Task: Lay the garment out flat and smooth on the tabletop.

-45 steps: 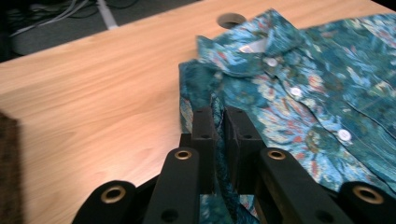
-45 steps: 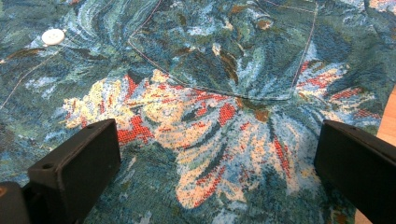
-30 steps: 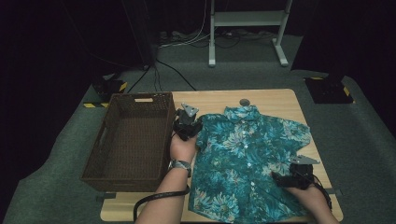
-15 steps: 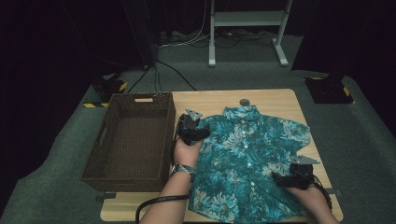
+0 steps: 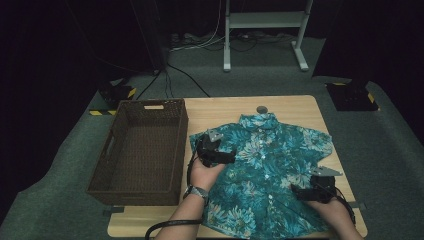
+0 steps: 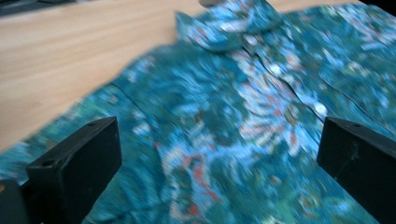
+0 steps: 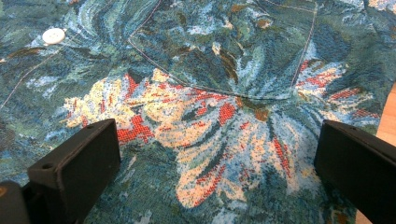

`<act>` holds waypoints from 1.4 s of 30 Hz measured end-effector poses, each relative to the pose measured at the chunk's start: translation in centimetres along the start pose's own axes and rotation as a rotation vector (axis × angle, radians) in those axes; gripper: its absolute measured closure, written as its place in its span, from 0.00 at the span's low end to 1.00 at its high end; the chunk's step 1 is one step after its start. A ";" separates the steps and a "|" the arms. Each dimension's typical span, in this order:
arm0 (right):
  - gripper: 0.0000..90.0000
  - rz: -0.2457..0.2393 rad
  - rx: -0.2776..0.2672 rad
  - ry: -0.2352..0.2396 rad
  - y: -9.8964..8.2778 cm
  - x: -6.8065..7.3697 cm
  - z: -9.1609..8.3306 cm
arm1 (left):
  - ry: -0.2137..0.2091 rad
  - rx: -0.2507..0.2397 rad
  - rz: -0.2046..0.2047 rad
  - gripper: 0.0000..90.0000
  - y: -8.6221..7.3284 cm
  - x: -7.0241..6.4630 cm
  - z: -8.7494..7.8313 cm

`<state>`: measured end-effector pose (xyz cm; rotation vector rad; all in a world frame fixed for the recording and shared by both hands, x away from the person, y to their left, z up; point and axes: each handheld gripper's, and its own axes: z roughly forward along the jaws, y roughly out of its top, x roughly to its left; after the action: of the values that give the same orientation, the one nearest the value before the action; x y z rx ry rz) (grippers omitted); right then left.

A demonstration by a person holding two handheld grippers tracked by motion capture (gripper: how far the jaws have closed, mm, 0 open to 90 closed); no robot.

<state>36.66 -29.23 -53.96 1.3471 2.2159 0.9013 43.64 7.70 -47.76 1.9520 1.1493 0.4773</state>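
Lowering spread tongs onto a flat shirt

Hovering low over the shirt's (image 5: pixel 265 170) shoulder and sleeve on the basket side: left tongs (image 5: pixel 216 154), jaws just opened wide, nothing but blurred print between them in the left gripper view. Resting at the opposite lower hem: right tongs (image 5: pixel 314 191), also spread wide, no cloth pinched, bare flowered fabric (image 7: pixel 210 116) between the jaws.

Judged best for the step in hand: setting each pair down square to a hem or seam, catching one layer edge only, closing firmly before any lift, keeping both ends level to avoid dragging or bunching.

Lying buttoned and flat across the wooden worktop (image 5: pixel 220 107), front up, collar (image 5: pixel 260 121) pointing away from the person, long axis running from collar toward the near edge. Standing just beside, at the left: an empty woven basket (image 5: pixel 141 145).
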 end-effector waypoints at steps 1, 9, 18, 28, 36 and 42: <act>0.00 0.002 0.000 0.001 0.0 0.0 0.0 | -0.011 0.000 0.005 0.00 -0.4 -0.1 0.0; 0.01 -0.021 -0.024 0.011 0.4 0.4 -0.3 | -0.067 0.007 0.030 0.00 -3.2 -1.2 0.1; 0.00 -0.031 -0.072 0.007 2.3 0.5 0.0 | -0.100 0.076 0.069 0.00 -5.6 -2.3 0.8; 0.00 -0.017 -0.027 0.024 3.7 0.7 2.8 | -0.052 0.155 0.124 0.00 -6.9 -2.7 1.5; 0.00 -0.019 -0.008 0.009 2.0 0.5 2.1 | -0.053 0.160 0.153 0.00 -7.3 -3.7 1.3; 0.00 -0.021 -0.007 0.011 -0.2 0.6 -0.2 | -0.084 0.163 0.182 0.00 -8.0 -5.8 0.6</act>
<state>36.15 -28.86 -54.02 1.3164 2.2288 0.9106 36.62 4.63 -54.01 2.2091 0.9884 0.4026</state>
